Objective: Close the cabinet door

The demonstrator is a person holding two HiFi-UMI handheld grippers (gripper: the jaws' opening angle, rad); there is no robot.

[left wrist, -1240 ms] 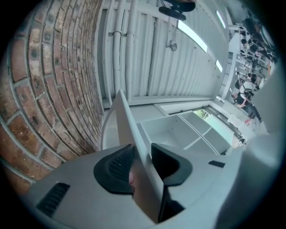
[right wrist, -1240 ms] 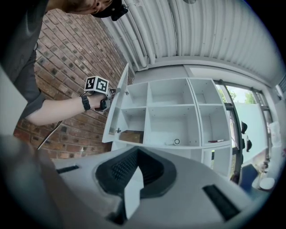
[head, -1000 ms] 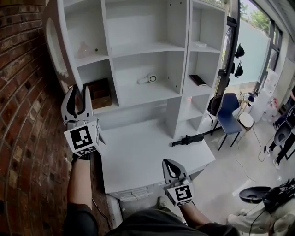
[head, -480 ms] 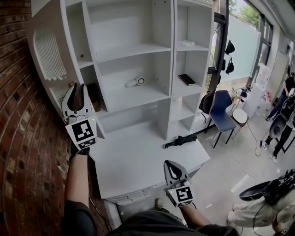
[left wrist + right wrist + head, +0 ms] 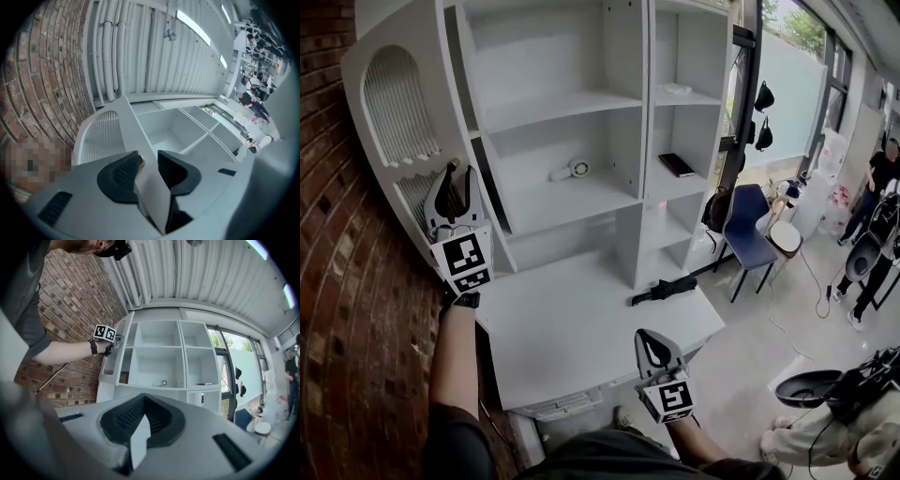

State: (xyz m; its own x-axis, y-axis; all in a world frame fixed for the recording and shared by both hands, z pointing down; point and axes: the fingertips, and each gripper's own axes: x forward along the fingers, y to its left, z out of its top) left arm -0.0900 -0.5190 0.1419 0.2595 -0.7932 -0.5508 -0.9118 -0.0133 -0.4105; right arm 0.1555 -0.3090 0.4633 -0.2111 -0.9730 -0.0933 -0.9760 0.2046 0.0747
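The cabinet door (image 5: 394, 131) had swung further shut, its edge clasped in my left gripper (image 5: 457, 187), jaws opening, beside the brick wall (image 5: 347, 328); my right gripper (image 5: 652, 345) stayed clenched, empty, by the desk (image 5: 581, 319).

Left arm outstretched; left gripper (image 5: 455, 183) raised, tilted up, jaws opening, pads touching both faces of cabinet door (image 5: 389, 122) edge. Right gripper (image 5: 649, 339) low near torso, level, jaws together, empty.

the white desk (image 5: 581, 328) carries a long black object (image 5: 666, 290), the middle shelf (image 5: 581, 199) a small white fan (image 5: 572, 170).
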